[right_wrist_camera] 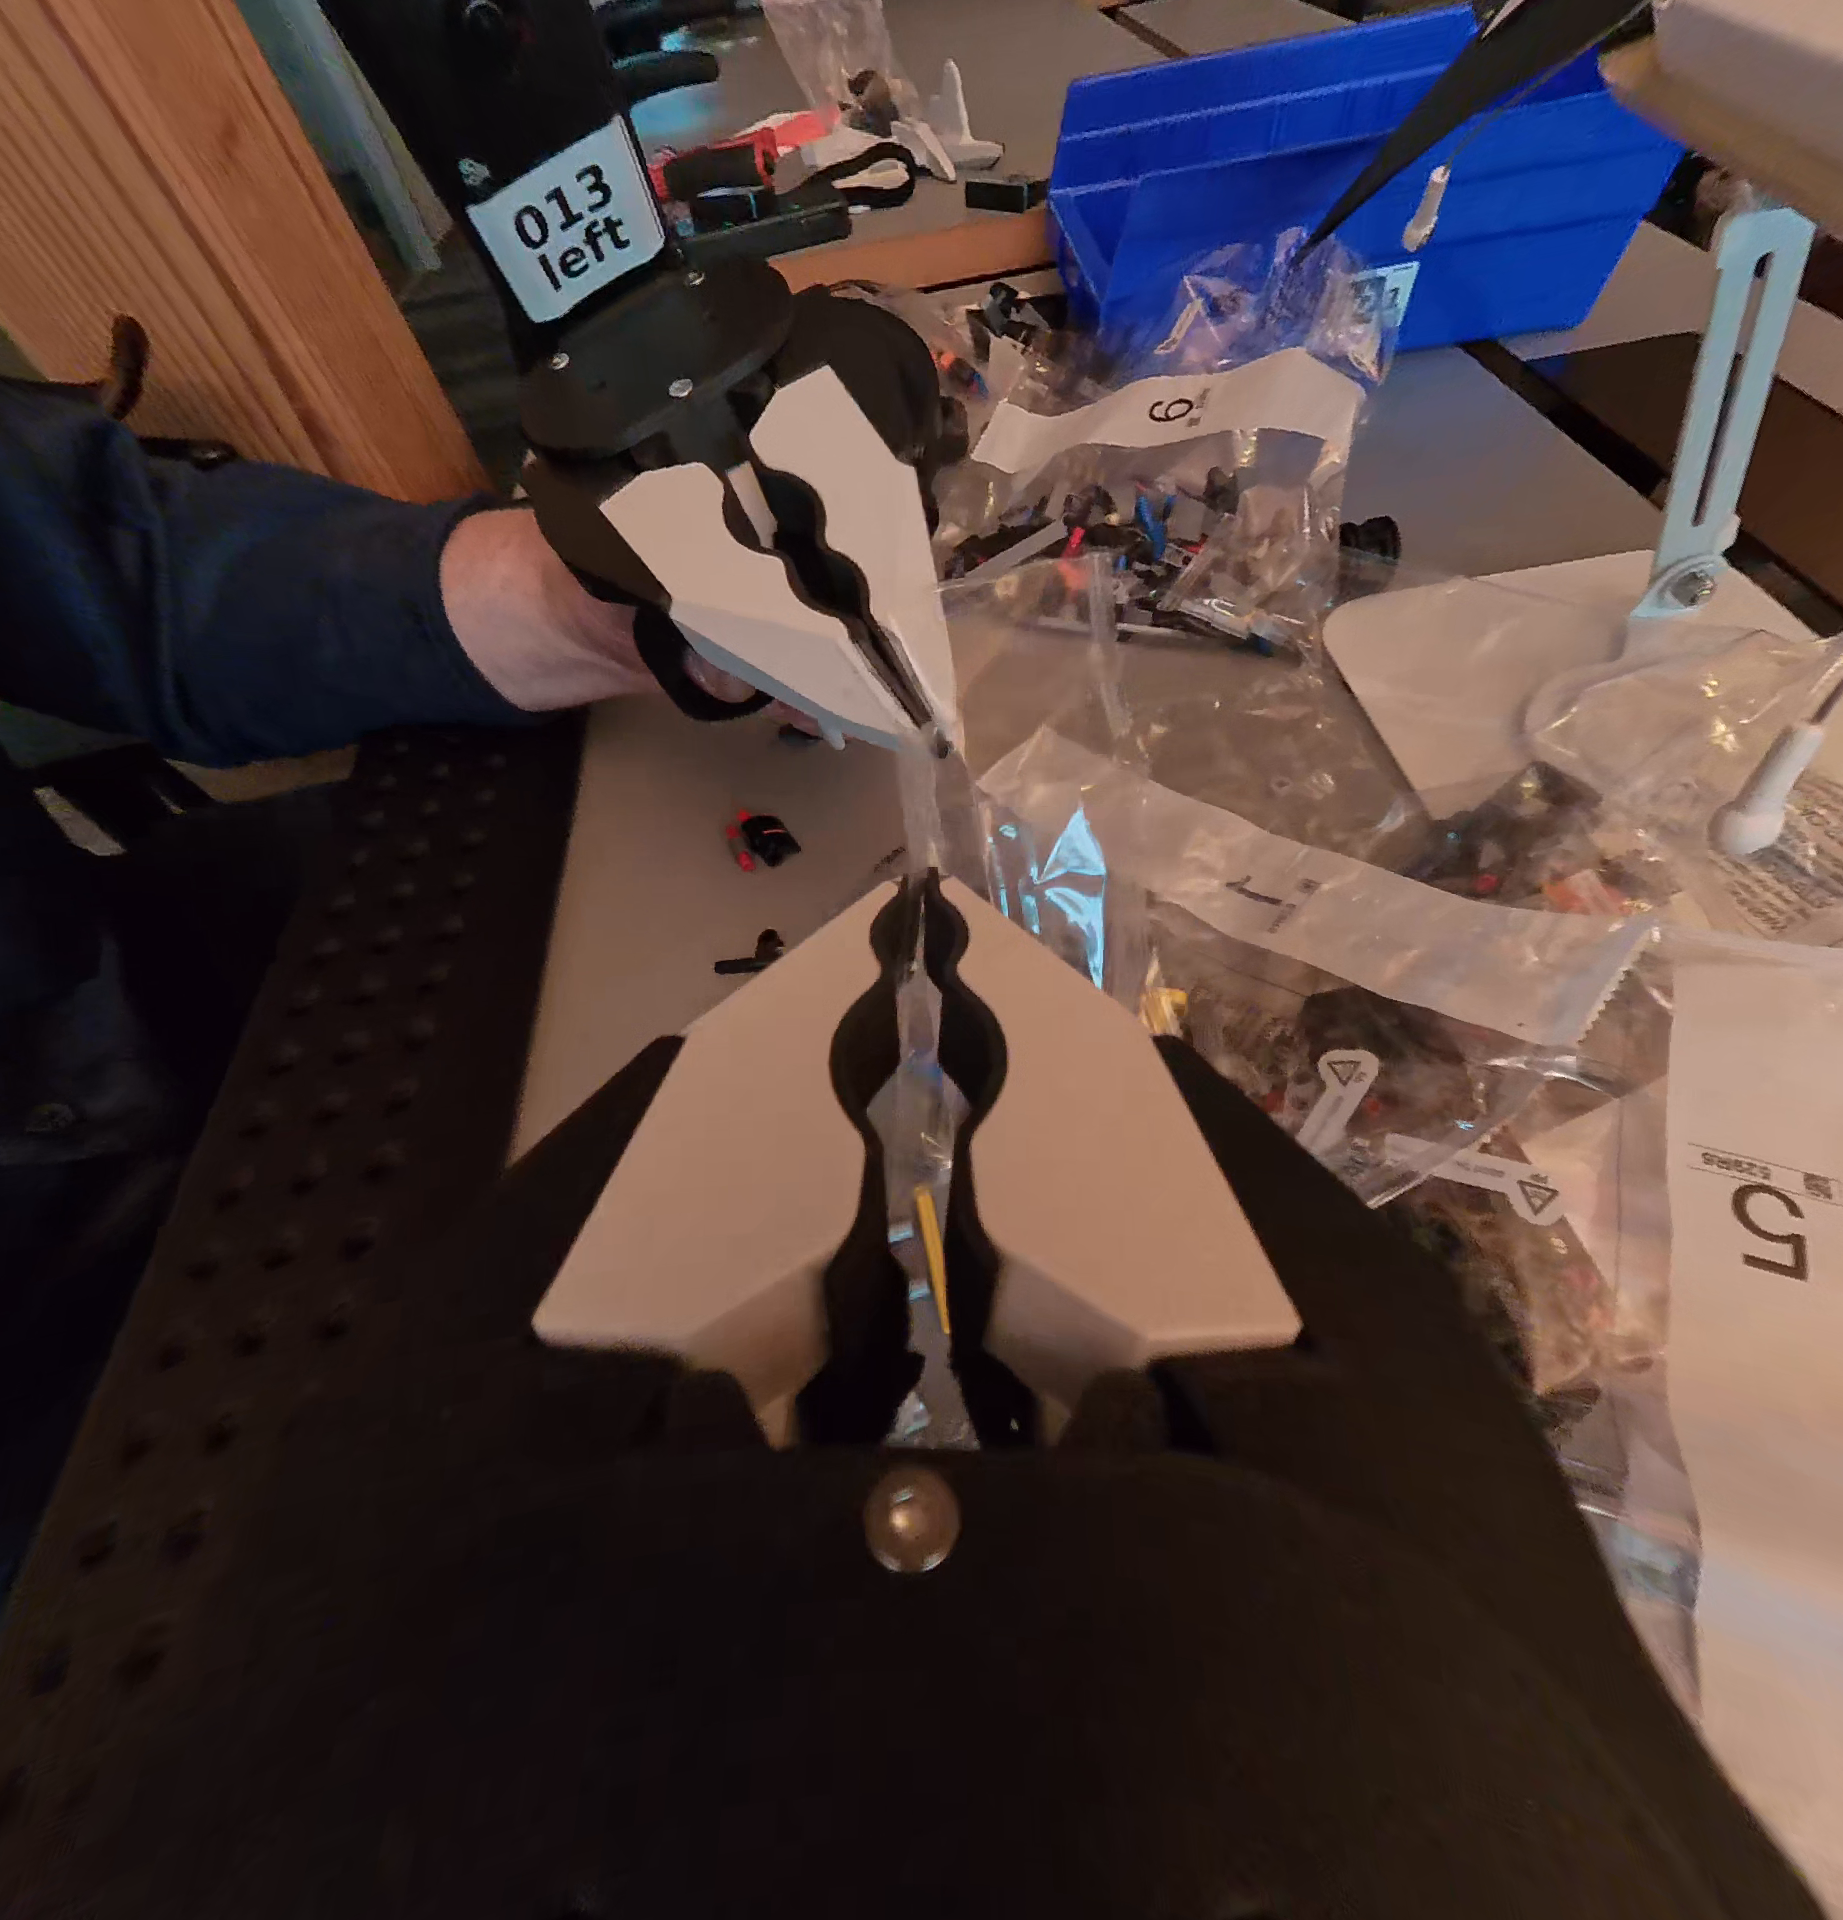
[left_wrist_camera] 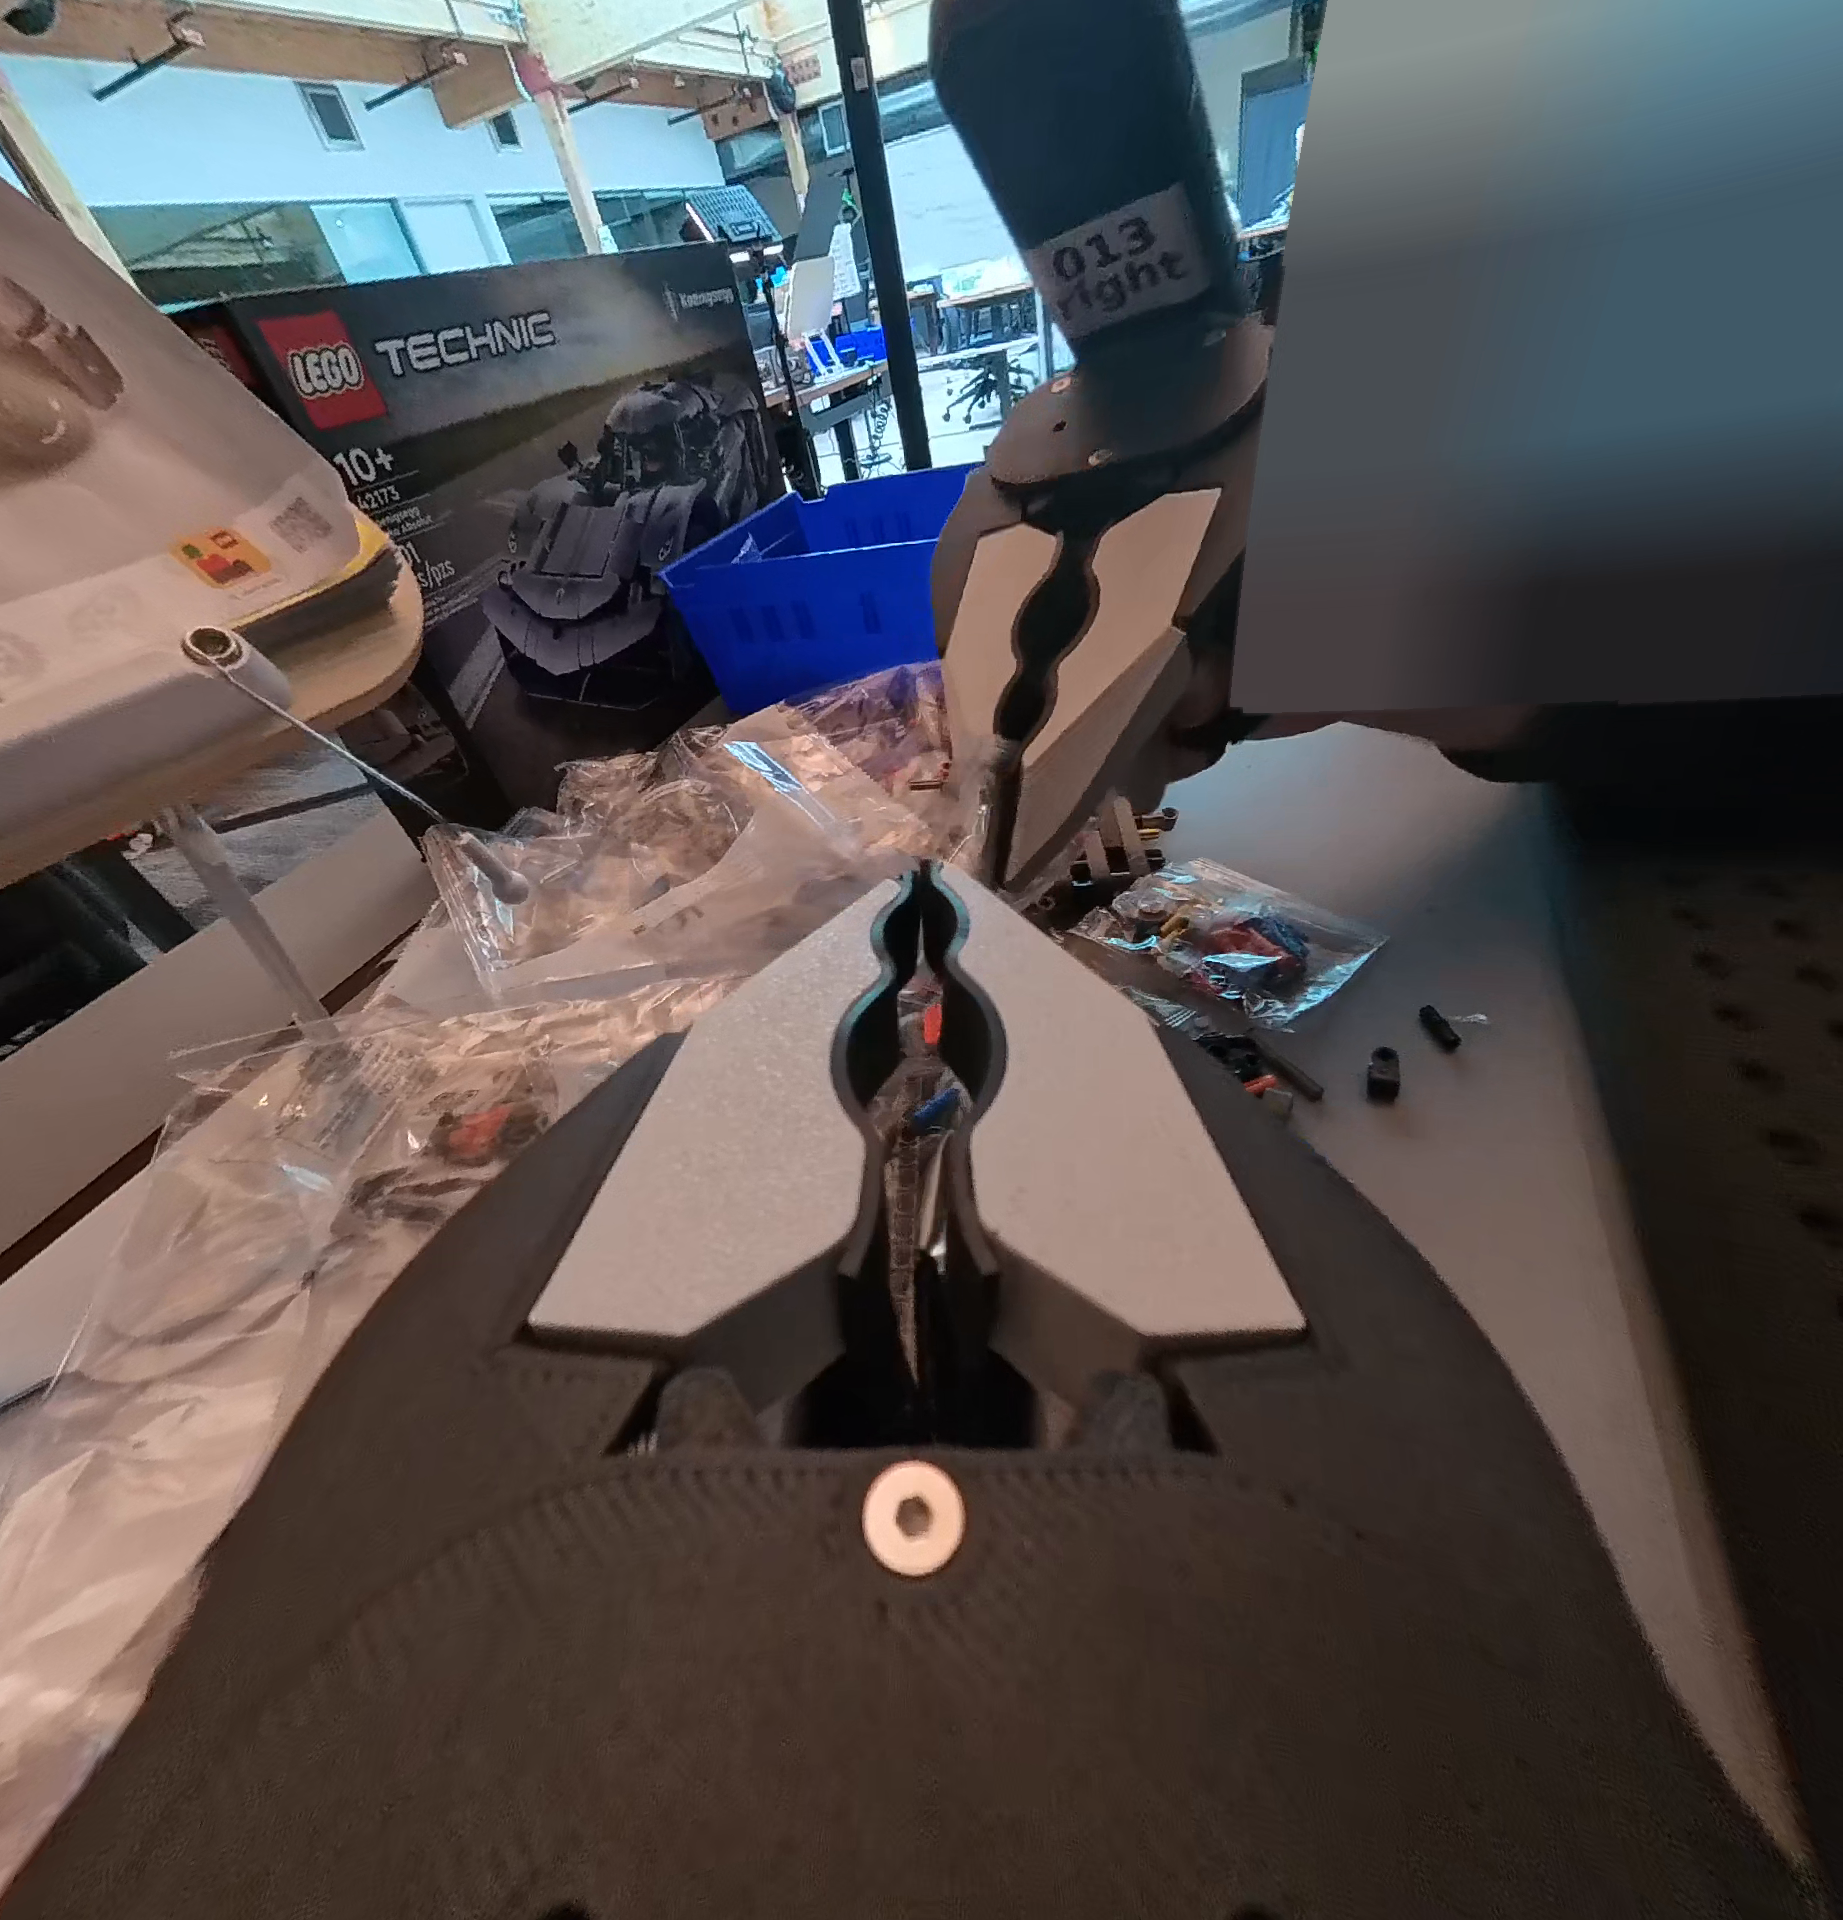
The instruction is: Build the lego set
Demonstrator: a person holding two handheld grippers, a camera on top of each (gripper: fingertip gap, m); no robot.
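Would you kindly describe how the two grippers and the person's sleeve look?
Both the left gripper and right gripper have a black ribbed printed body, white wedge fingers with wavy black inner pads, and a white label on a dark handle. The sleeve is dark blue.

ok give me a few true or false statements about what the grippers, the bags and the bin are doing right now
1. Both grippers are shut on the same clear plastic bag. True: the left gripper and the right gripper pinch it with a strip stretched between them.
2. The blue bin sits at the near table edge. False: it stands at the far side, behind the bags.
3. Small loose black pieces lie on the table. True.
4. All the parts bags are stacked inside the bin. False: several parts bags lie spread on the table.
5. The set's box lies flat under the bags. False: it stands upright behind them.
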